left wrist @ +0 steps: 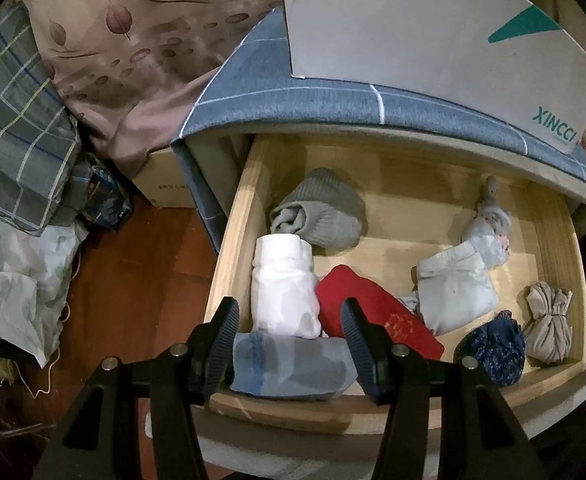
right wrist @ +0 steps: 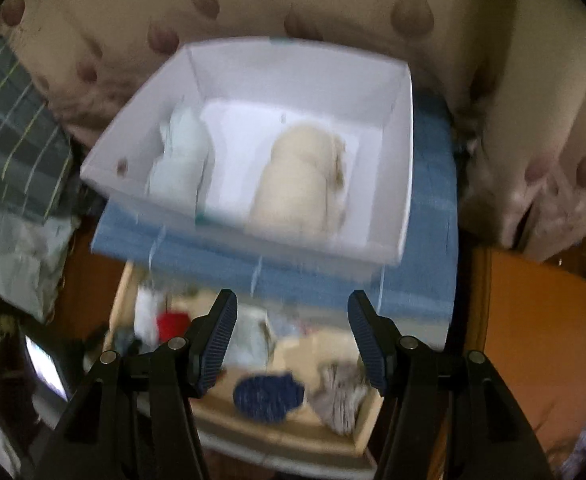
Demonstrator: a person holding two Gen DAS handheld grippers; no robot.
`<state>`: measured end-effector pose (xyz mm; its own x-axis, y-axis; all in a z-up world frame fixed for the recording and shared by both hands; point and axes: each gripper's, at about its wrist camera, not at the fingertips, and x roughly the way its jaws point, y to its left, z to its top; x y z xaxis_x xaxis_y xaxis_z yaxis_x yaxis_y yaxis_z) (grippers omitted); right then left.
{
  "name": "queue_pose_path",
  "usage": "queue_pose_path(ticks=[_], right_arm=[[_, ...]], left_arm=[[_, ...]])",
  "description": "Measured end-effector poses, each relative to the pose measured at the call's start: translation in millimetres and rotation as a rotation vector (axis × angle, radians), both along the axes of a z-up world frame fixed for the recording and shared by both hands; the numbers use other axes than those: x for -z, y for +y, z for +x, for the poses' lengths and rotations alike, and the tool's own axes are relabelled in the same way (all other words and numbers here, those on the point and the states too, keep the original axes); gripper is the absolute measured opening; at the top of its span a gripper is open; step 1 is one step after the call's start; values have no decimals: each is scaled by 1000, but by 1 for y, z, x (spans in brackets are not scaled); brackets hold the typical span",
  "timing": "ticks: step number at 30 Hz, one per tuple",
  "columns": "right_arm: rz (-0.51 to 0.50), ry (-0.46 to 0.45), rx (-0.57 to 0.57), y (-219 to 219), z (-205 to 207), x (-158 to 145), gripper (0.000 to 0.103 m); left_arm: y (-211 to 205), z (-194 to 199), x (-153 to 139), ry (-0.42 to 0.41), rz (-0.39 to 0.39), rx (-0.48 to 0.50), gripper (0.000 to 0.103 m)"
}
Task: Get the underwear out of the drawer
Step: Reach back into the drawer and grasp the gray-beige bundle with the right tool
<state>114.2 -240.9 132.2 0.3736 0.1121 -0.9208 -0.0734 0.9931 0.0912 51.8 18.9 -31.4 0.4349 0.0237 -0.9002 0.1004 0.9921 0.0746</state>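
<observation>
The wooden drawer stands open with several rolled garments in it: a white roll, a red one, a blue-grey one, a grey knit one, a pale grey one, a navy lace one and a beige one. My left gripper is open, low over the drawer's front, around the blue-grey roll. My right gripper is open and empty, high above the drawer. A white box on the cabinet top holds a pale blue roll and a cream roll.
The cabinet top has a blue checked cover under the white box. Leaf-patterned bedding and plaid cloth lie to the left, above a wooden floor. An orange surface is at the right.
</observation>
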Motion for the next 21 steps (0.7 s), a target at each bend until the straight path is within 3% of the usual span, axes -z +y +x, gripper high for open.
queue_pose_path(ticks=[6, 12, 21], right_arm=[[1, 160, 13, -16, -39, 63, 55], [-34, 332, 71, -26, -53, 147, 52], [-119, 426, 124, -27, -47, 208, 48]], left_arm=[[0, 1, 0, 3, 2, -1, 55], [1, 1, 2, 8, -4, -7, 55], [5, 3, 3, 20, -23, -15, 55]])
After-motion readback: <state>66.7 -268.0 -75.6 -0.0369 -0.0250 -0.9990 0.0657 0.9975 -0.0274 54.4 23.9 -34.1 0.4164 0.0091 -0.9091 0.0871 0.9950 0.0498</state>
